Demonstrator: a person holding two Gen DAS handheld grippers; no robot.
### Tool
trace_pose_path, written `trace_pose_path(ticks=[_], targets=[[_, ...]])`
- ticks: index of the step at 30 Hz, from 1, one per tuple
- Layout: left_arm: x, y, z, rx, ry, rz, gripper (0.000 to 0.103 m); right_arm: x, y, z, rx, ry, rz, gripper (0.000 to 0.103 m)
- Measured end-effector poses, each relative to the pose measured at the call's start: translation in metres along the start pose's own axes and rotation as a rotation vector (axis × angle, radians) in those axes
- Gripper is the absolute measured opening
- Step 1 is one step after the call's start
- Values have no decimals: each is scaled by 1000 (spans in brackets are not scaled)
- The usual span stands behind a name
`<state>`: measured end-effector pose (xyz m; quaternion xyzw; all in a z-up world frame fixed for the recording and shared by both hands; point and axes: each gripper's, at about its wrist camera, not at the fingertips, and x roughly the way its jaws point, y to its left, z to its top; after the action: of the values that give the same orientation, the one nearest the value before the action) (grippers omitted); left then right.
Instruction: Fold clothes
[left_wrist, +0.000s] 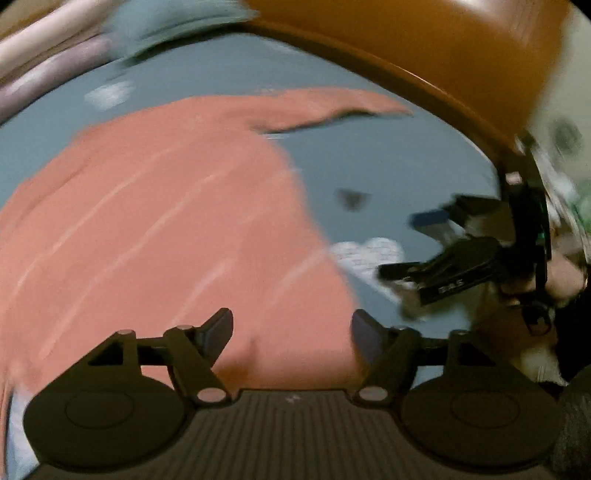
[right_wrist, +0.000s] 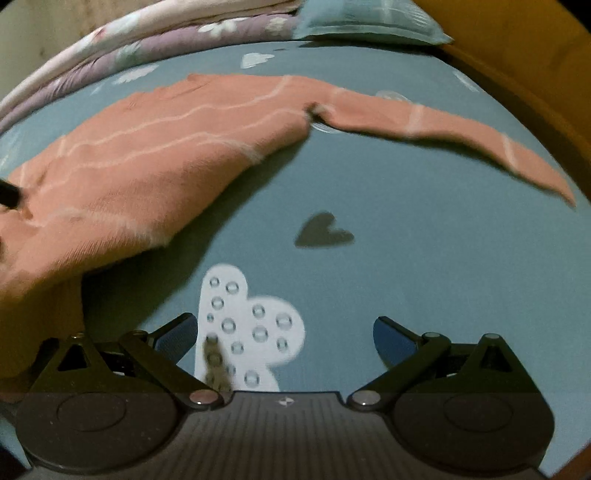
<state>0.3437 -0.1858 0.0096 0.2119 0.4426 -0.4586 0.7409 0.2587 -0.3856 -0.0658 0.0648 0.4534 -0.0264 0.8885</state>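
Observation:
A salmon-pink garment (right_wrist: 147, 158) with pale wavy stripes lies spread on the teal bed sheet (right_wrist: 424, 258), one sleeve (right_wrist: 443, 125) stretched out to the right. In the blurred left wrist view the garment (left_wrist: 147, 229) fills the left and middle. My left gripper (left_wrist: 291, 332) hangs open just above its near part, with nothing between the pads. My right gripper (right_wrist: 284, 332) is open over bare sheet and a white heart print (right_wrist: 251, 325), beside the garment's edge. It also shows open at the right in the left wrist view (left_wrist: 413, 245), held by a hand (left_wrist: 565, 273).
Folded floral quilts (right_wrist: 147, 40) and a teal pillow (right_wrist: 369, 18) lie at the far end of the bed. An orange-brown bed frame (right_wrist: 524, 74) curves along the right side. A dark heart print (right_wrist: 325, 230) marks the sheet between garment and gripper.

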Motion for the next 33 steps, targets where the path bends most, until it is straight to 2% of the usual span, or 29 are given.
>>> trace_pose_path(ticks=[2,5,8,10,14,18,20,24,27,30,33], targets=[[19,-27,16,132,28,31,73,-7,-6,-10,57,-12,0,103],[45,-50,25,287,83,150,73,-14,-12,-21,129,-32,-8,103],[66,-57,24,391,129,241,73,-15,-15,-25,185,-52,-12,103],[70,-55,18,419,147,290,74,-14,-16,-24,206,-59,-14,103],[54,-29,17,338,118,334,74,-10,-15,-17,203,-64,-2,103],[42,14,16,195,94,381,77,-5,-12,-9,177,-60,22,103],[40,37,13,127,89,379,77,-4,-8,-6,165,-63,36,103],[52,78,4,37,80,319,82,-5,-1,0,160,-77,96,103],[59,114,-5,-61,69,224,94,-7,4,1,176,-88,161,103],[59,146,-12,-177,62,106,96,-7,10,-1,175,-82,182,103],[44,143,-9,-175,54,118,95,-6,14,-2,168,-73,185,103]])
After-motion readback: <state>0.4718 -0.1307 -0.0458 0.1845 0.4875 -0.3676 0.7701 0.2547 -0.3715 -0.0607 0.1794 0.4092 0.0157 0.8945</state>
